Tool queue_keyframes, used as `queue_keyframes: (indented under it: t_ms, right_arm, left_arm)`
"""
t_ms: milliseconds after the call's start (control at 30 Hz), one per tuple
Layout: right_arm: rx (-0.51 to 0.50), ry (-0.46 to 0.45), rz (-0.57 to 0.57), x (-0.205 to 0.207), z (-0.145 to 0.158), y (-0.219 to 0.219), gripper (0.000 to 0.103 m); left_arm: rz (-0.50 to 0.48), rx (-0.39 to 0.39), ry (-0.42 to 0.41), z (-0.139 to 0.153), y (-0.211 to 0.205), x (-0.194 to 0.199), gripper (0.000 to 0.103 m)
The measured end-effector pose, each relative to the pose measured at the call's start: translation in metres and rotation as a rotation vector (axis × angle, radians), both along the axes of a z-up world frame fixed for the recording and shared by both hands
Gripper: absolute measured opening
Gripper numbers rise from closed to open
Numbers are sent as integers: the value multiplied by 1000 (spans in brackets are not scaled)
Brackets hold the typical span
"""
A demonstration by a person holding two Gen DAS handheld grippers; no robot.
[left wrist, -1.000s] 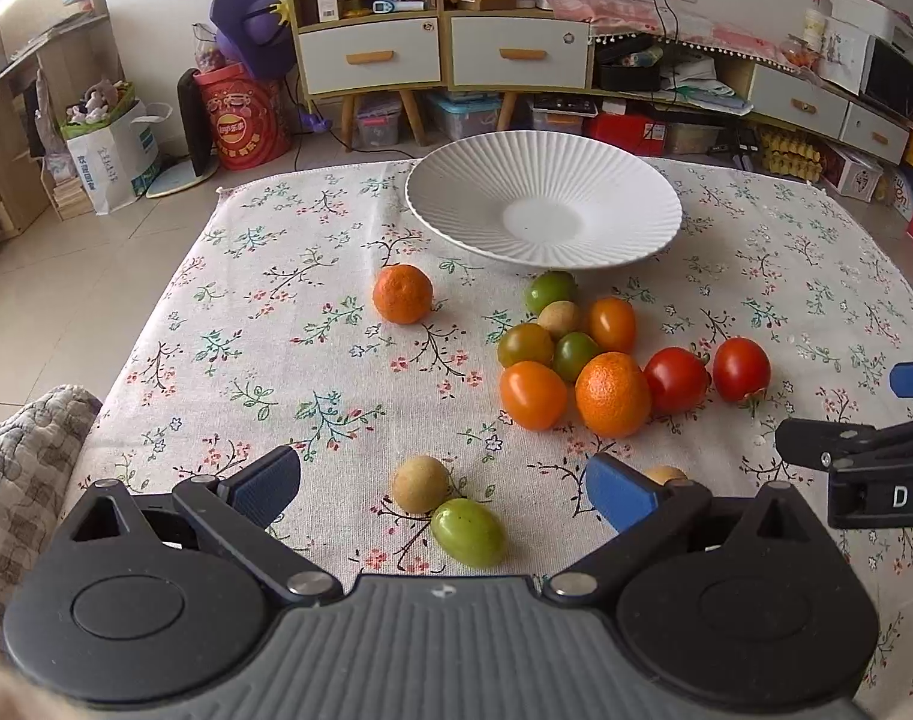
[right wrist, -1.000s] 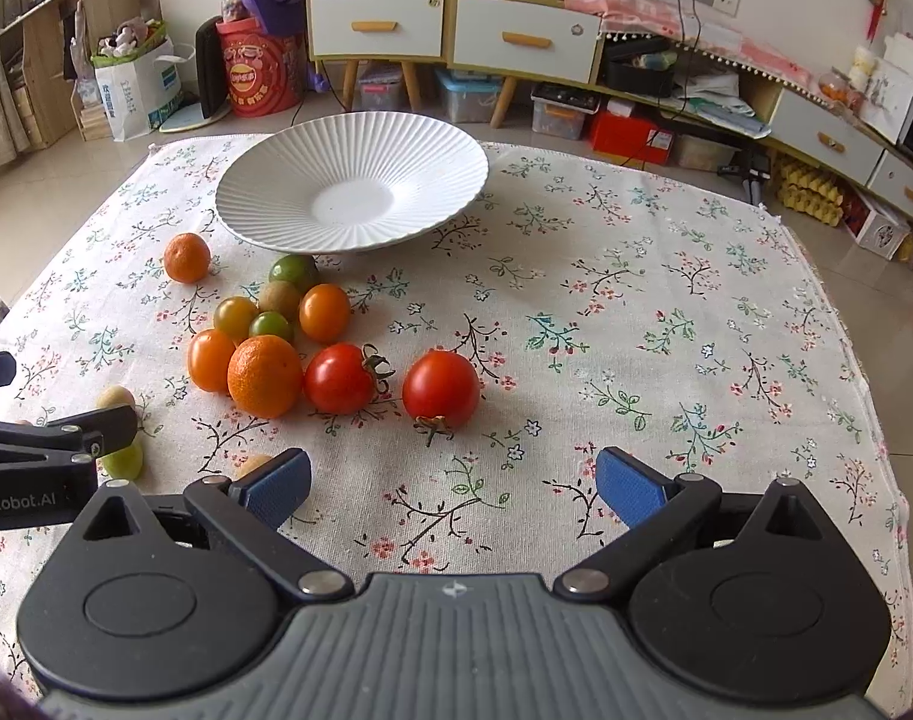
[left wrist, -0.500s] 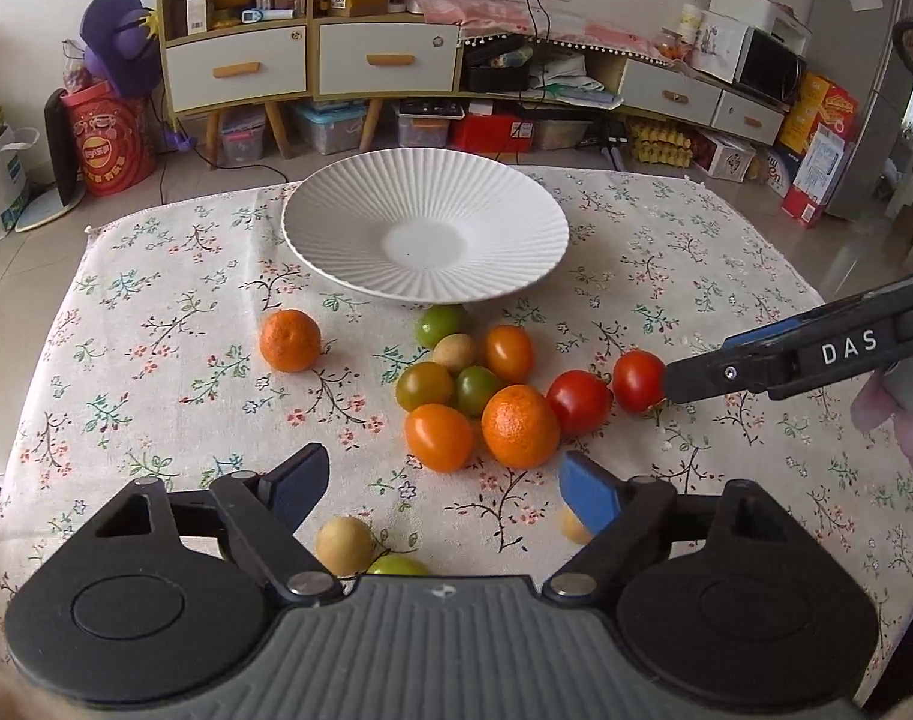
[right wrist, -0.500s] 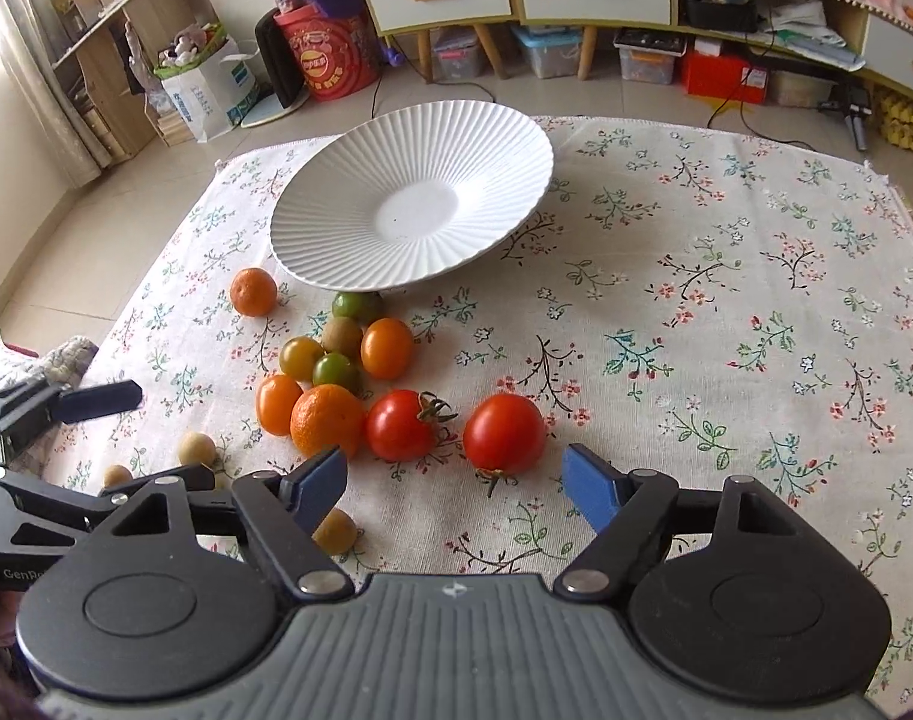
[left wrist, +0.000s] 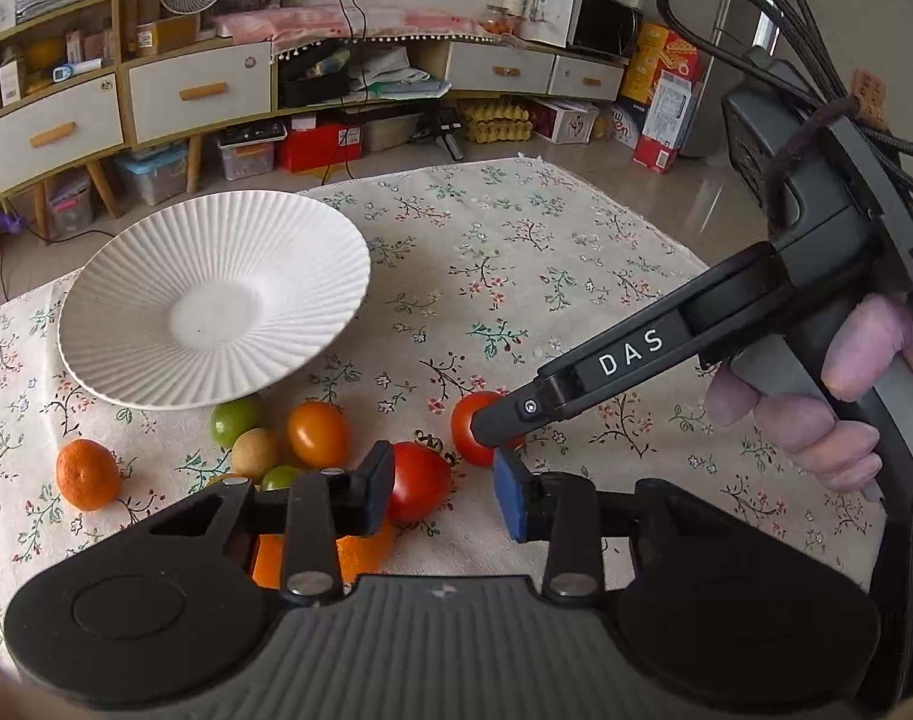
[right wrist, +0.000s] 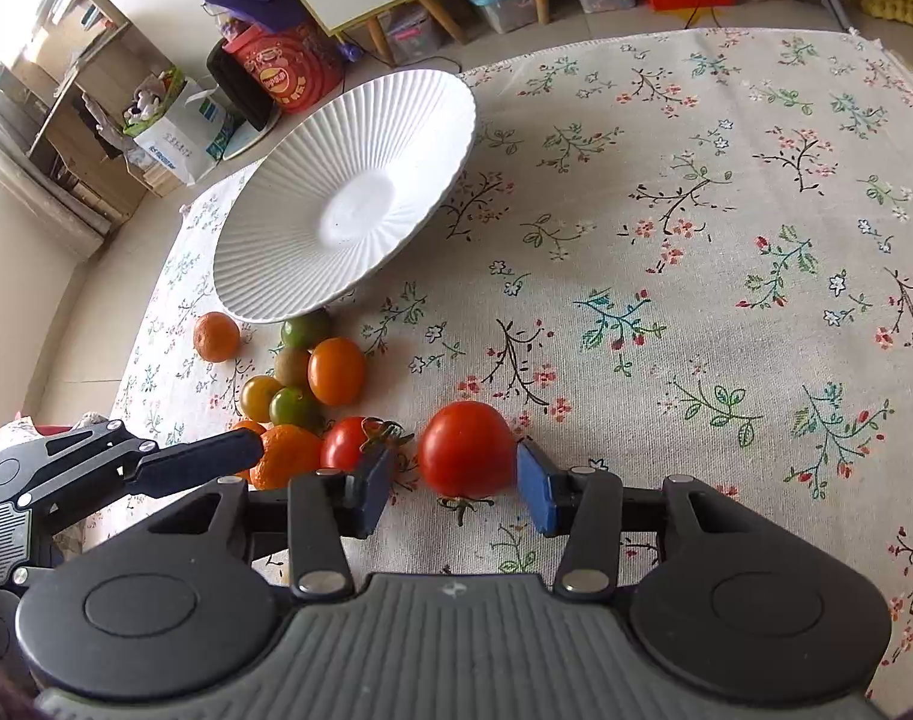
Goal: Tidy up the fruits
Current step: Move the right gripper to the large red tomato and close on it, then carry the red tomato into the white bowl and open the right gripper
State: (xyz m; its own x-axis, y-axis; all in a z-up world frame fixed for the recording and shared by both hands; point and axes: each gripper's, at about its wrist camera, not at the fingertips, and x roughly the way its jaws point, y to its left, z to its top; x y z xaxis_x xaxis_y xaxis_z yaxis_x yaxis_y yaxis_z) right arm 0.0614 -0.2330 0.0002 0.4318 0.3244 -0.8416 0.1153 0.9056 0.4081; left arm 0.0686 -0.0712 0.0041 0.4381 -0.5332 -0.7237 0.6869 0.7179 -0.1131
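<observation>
**Fruits clustered below the plate, both grippers at the tomatoes**

Fruits lie loose on the floral cloth of the worktop (left wrist: pixel 576 252), just in front of a white ribbed plate (left wrist: pixel 126 312) that holds nothing.

Left wrist view: the left gripper (left wrist: pixel 441 492) is open, its pads apart with a stemmed red tomato (left wrist: pixel 417 480) between them, closer to the left pad; contact cannot be told. Beyond sit an orange tomato (left wrist: pixel 317 433), a green fruit (left wrist: pixel 236 420), a tan fruit (left wrist: pixel 255 452) and, off to the left, a small mandarin (left wrist: pixel 87 474). A larger orange (left wrist: pixel 360 552) is mostly hidden under the left finger. This view alone shows the person's right hand (left wrist: pixel 816 414) on the other tool's handle and cables above it; a second red tomato (left wrist: pixel 471 426) is half covered by that tool's finger.

Right wrist view: the right gripper (right wrist: pixel 453 483) is open around the second red tomato (right wrist: pixel 467 449), the right pad touching or nearly so. Here that tomato is fully visible, as are the orange (right wrist: pixel 288 456) and a yellow-green tomato (right wrist: pixel 260 397). The left gripper's finger (right wrist: pixel 198 462) reaches in from the left, against the orange.
</observation>
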Motion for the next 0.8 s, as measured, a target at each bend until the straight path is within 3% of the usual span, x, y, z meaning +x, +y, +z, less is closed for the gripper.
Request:
queue_keyframes:
  t_ms: [367, 800]
  right_arm:
    - [49, 49, -15, 9, -14, -7, 39]
    - [1, 46, -13, 9, -14, 0, 35]
  left_arm:
    - [-25, 191, -26, -20, -21, 13, 28]
    - [-5, 243, -65, -25, -28, 14, 28]
